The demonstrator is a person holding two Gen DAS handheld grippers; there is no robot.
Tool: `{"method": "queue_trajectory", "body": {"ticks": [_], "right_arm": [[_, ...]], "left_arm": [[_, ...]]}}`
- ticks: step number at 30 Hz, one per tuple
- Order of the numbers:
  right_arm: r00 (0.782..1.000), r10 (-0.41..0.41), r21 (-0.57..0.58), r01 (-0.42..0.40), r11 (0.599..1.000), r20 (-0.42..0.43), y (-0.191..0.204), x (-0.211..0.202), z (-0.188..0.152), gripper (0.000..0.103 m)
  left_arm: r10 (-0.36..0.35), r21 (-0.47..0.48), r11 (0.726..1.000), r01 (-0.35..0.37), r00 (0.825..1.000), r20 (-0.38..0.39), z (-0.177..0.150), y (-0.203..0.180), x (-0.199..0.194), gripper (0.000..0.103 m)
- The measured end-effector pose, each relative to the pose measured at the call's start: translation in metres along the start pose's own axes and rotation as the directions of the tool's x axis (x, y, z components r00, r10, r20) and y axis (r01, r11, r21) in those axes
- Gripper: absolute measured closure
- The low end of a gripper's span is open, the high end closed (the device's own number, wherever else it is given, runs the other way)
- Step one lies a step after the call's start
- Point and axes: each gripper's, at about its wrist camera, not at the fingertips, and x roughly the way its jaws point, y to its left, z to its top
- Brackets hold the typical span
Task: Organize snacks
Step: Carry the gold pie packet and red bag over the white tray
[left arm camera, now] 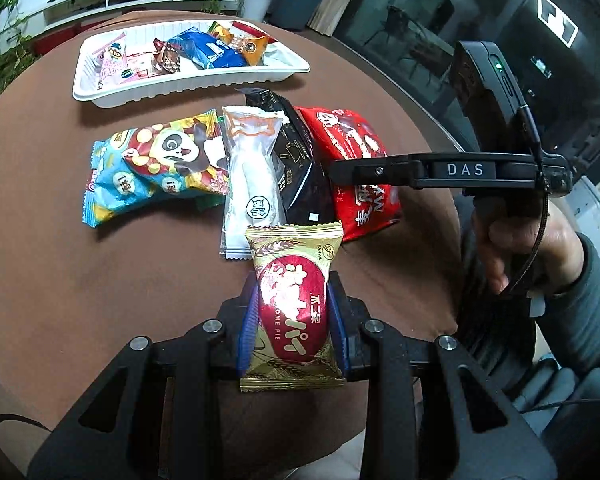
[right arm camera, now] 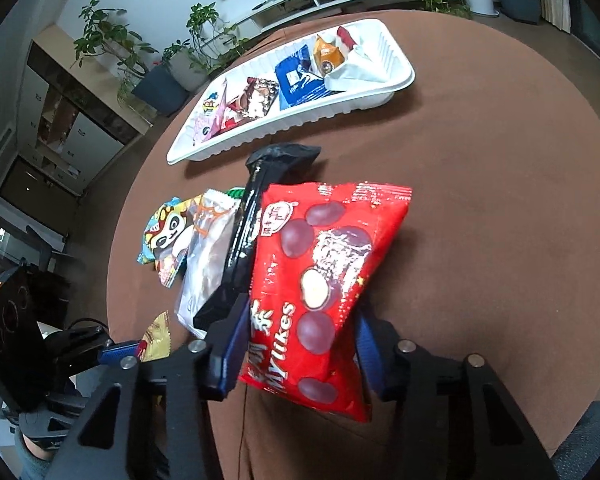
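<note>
We see bare brown table (right arm camera: 500, 200) right of the red bag (right arm camera: 324, 280) (lengthwise away from us), pinched by our right gripper (right arm camera: 296, 352); left gripper (left arm camera: 292, 320) clamps the gold pie packet (left arm camera: 292, 304).

The left gripper (left arm camera: 294, 316) points steeply down, its blue pads (left arm camera: 247, 320) pressed on a packet. The right gripper (right arm camera: 296, 344) also tilts down, jaws around a bag, held by a hand (left arm camera: 536, 248).

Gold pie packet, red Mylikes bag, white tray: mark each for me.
gold pie packet (left arm camera: 290, 312), left wrist view, red oval label
red Mylikes bag (right arm camera: 324, 280), right wrist view, front panel
white tray (left arm camera: 188, 84), left wrist view, near rim
</note>
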Motion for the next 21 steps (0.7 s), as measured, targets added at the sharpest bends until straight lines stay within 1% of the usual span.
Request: {"method": "queue_trajectory", "body": {"ticks": [3, 7, 13, 21], "right_arm": [[1.0, -0.011, -0.015, 0.011, 1.0, 0.003, 0.0, -0.001, -0.001, 0.06], [1.0, -0.006, -0.024, 0.006, 1.0, 0.015, -0.001, -0.004, -0.003, 0.068], [0.999, 0.027, 0.001, -0.027, 1.0, 0.026, -0.007, -0.012, -0.004, 0.069], [0.995, 0.071, 0.027, -0.073, 0.997, 0.07, -0.016, -0.037, 0.001, 0.069]], "left_arm": [[-0.006, -0.009, 1.0, 0.006, 1.0, 0.003, -0.002, 0.0, 0.0, 0.074], [-0.008, -0.021, 1.0, 0.008, 1.0, 0.014, -0.001, 0.002, -0.001, 0.074], [-0.022, -0.045, 0.999, 0.024, 0.999, 0.036, 0.001, 0.007, -0.007, 0.074], [-0.042, -0.09, 0.995, 0.049, 0.996, 0.083, 0.006, 0.016, -0.02, 0.074]]}}
